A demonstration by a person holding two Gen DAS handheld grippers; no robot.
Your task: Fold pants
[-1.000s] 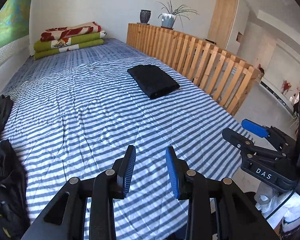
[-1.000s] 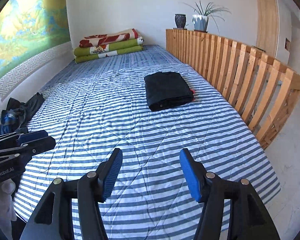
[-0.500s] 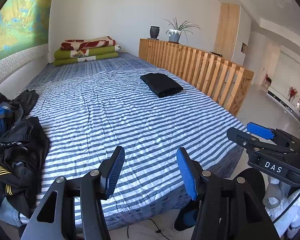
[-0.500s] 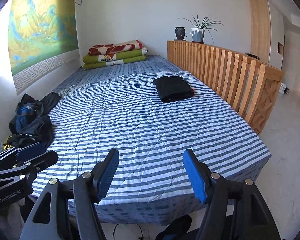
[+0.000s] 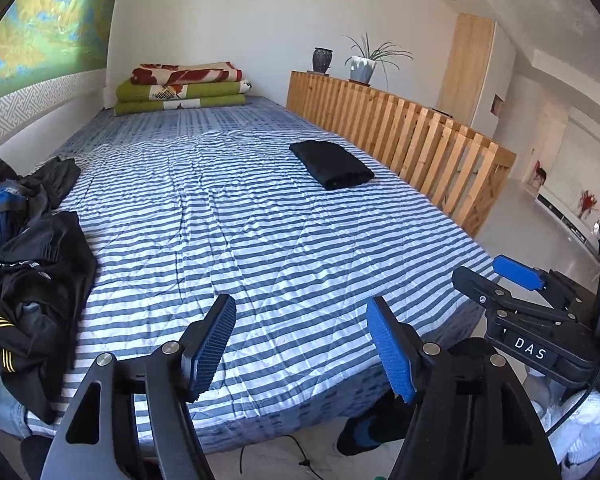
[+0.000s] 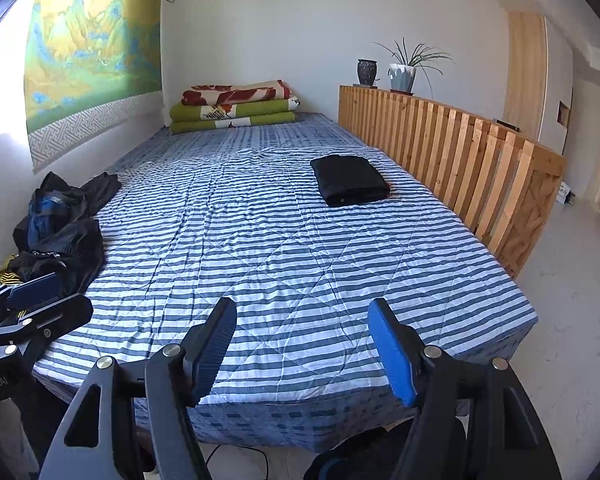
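Both my left gripper [image 5: 300, 344] and right gripper [image 6: 302, 346] are apart, holding nothing (left jaws just opened wider). 1 folded pants [image 6: 350, 179] sits by the rail; messy clothes pile [image 5: 28, 280] waits.

Landmark: the bed [image 6: 284, 240]. The folded pants [image 6: 350, 179] lie on it, right of centre, near the slatted rail [image 6: 460, 160] (which runs along its right side). A clothes heap [image 6: 60, 232] lies at its left edge. Stacked blankets [image 6: 234, 108] lie at its far end.
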